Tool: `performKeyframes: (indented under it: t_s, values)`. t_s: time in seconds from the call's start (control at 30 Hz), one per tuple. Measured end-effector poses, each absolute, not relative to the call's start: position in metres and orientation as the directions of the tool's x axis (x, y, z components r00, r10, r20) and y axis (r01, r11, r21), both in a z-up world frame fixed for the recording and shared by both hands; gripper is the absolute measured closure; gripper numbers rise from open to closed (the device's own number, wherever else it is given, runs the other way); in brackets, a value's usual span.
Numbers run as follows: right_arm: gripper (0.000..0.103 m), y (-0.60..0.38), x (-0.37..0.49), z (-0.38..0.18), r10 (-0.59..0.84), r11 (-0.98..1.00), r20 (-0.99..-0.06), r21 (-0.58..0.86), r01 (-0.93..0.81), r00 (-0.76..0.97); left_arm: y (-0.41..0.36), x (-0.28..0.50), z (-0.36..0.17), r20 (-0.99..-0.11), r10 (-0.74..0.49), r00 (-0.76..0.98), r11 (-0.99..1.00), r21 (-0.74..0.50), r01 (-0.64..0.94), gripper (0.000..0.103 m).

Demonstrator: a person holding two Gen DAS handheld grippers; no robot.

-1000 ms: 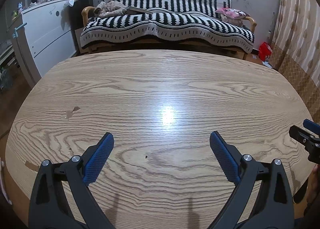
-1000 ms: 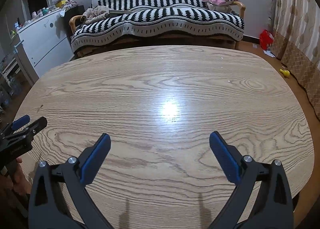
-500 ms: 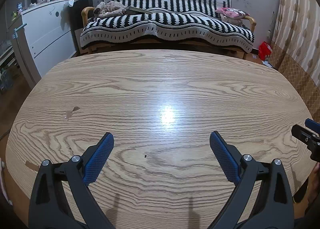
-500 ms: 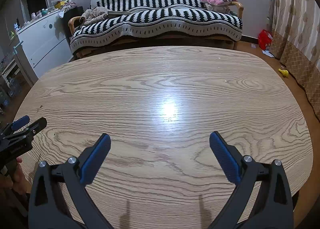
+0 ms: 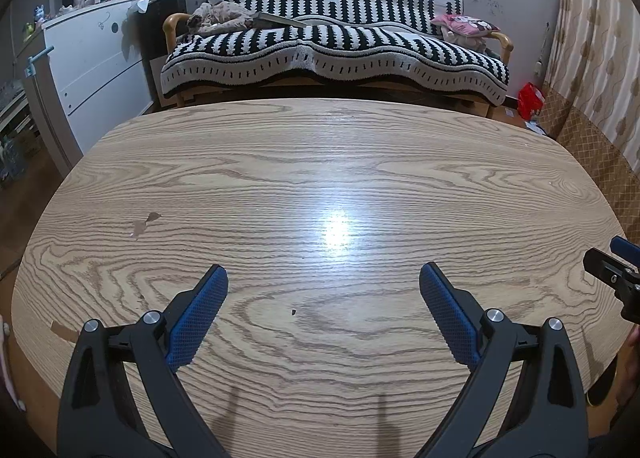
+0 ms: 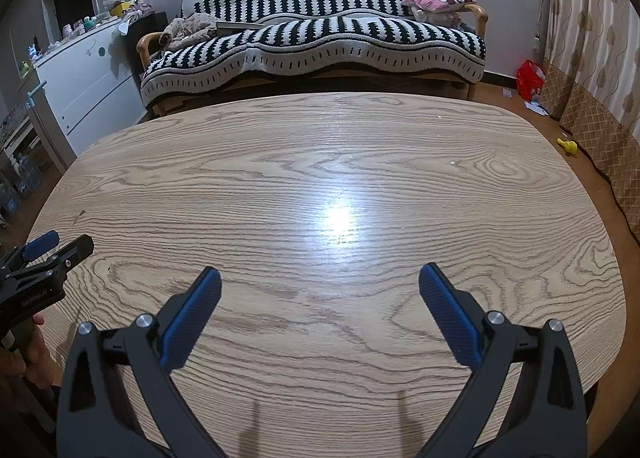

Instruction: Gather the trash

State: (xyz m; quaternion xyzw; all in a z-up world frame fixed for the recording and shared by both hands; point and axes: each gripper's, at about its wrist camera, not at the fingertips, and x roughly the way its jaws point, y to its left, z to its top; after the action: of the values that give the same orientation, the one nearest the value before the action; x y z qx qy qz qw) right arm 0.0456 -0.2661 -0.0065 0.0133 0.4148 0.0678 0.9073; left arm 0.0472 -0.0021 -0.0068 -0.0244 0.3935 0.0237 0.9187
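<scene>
Both tongs, left gripper (image 5: 322,284) & right gripper (image 6: 320,284), gape wide w/ nothing held, hovering over table (image 5: 320,162), probably staged. No trash ahead of either; maybe red bag (image 6: 530,78) far beyond right's tips.

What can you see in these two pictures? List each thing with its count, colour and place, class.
table: one, light wood grain, centre, filling the foreground
sofa: one, black and white stripes, behind the table
pillow: one, pink, sofa's right end
cloth: one, beige, sofa's left end
dresser: one, white, left of the sofa
bag: one, red, floor at right
toy: one, yellow, floor at right
curtain: one, beige, right wall
left gripper: blue fingers, open, over the table
right gripper: blue fingers, open, over the table
</scene>
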Motion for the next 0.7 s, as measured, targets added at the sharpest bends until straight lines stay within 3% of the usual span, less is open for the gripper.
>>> performKeyframes:
  t_s: [0.7]
  values:
    - [0.007, -0.2661, 0.0451, -0.0068, 0.135, 0.99, -0.75, 0.08, -0.114, 0.647, 0.0022, 0.0433, -0.0099, -0.725, 0.025, 0.688, 0.998, -0.025, -0.062, 0.009]
